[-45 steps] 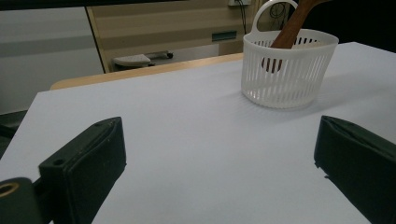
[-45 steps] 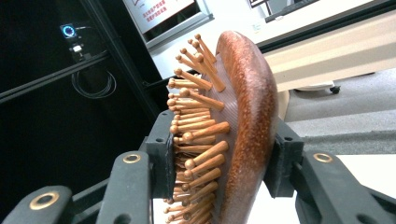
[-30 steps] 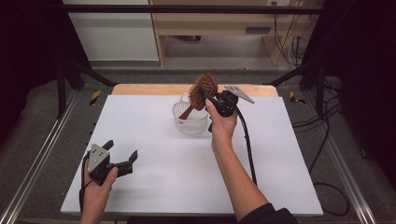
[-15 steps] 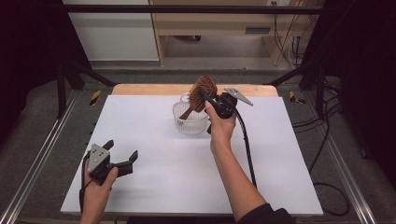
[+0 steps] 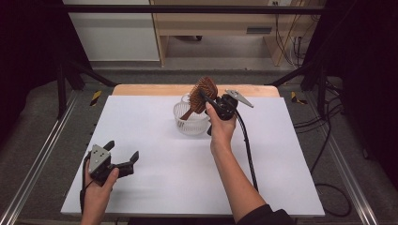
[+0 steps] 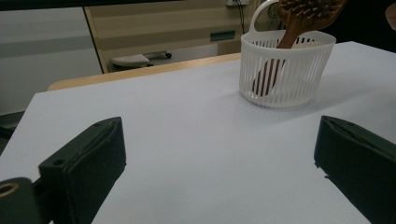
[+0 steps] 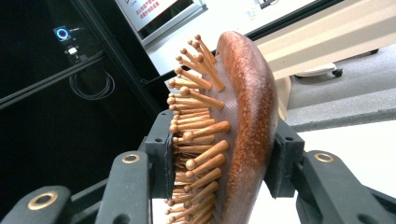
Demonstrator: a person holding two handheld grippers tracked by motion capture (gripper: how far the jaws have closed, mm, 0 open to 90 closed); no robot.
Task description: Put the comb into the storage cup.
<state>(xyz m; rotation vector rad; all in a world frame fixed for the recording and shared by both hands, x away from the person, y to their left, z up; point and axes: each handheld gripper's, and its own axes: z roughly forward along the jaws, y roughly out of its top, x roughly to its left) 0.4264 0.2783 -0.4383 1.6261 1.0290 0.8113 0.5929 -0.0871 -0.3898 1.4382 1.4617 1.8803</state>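
Observation:
A brown wooden hairbrush (image 5: 202, 95) leans with its handle down inside a small white slatted basket (image 5: 191, 121) at the back middle of the white table. My right gripper (image 5: 206, 99) is shut on the brush head; in the right gripper view its jaws press on the bristle side and the rounded back of the hairbrush (image 7: 236, 126). My left gripper (image 5: 123, 156) rests near the front left of the table, open, nothing between its jaws. In the left gripper view the basket (image 6: 285, 70) stands ahead to the right with the brush handle (image 6: 273, 65) inside it.
The white table top (image 5: 155, 136) has a wooden strip (image 5: 141, 89) along its far edge. A black cable (image 5: 246, 145) trails from the right gripper across the table. Metal rails (image 5: 37, 154) run along both sides, with cables on the floor at right.

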